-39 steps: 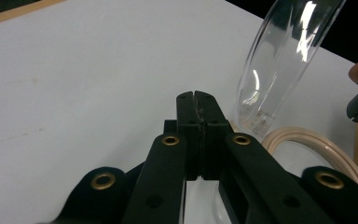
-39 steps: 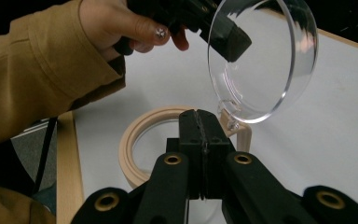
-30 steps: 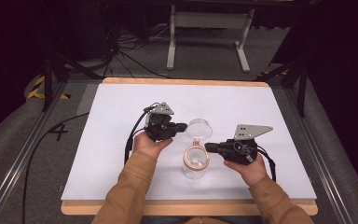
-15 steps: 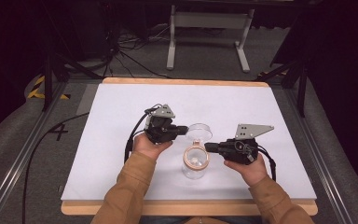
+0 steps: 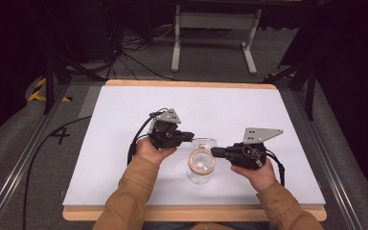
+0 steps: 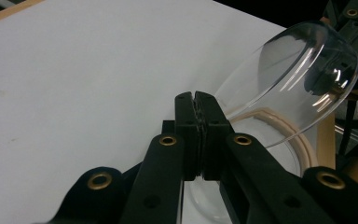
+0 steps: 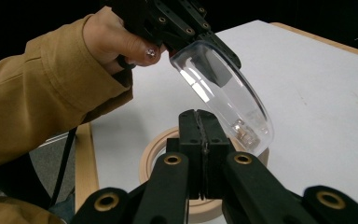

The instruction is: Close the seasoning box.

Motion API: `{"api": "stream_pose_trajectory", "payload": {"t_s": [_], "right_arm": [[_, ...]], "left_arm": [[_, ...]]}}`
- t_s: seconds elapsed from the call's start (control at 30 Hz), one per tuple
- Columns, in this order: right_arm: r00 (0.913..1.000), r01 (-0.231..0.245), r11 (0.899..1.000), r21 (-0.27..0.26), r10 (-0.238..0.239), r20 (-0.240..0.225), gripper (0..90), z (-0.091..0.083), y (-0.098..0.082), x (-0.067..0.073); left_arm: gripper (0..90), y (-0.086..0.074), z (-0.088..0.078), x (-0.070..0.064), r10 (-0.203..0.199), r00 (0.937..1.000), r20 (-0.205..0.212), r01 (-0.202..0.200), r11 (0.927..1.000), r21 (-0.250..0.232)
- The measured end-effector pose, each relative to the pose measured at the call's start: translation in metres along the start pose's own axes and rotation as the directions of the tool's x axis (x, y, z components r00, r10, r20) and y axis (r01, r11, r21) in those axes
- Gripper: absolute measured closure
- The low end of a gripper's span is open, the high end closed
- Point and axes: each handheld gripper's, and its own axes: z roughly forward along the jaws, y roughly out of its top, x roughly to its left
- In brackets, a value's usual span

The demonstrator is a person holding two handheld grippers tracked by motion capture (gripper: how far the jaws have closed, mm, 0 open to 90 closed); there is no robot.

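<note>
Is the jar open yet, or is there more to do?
Nearly open. The clear lid is already swung up off the jar and stands tilted, its lower edge beside the tan rim. The left claw pinches the lid's edge; the right claw grips the rim. Left, probably: tipping the lid fully back.

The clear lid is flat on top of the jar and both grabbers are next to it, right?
Not flat. The clear lid is tipped up on its edge above the jar, as the right gripper view shows. The left gripper and right gripper are indeed beside it.
</note>
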Motion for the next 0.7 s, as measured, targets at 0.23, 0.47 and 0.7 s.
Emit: {"api": "stream_pose_trajectory", "payload": {"t_s": [0.23,0.47,0.7], "right_arm": [[0.9999,0.0,1.0,0.011,0.0,-0.012,89.7,0.0,0.0,0.002],[0.9998,0.005,0.999,0.047,-0.004,-0.02,89.7,0.001,0.0,0.005],[0.9995,0.002,0.997,0.081,0.001,-0.032,89.7,0.001,0.0,0.008]], "left_arm": [[87.1,-0.002,-0.009,0.005,-0.022,0.9995,-0.023,0.022,0.9997,-0.013],[86.6,-0.004,-0.019,0.009,-0.031,0.9986,-0.043,0.03,0.9994,-0.016],[86.5,-0.008,-0.028,0.014,-0.053,0.9969,-0.058,0.051,0.9983,-0.026]]}}
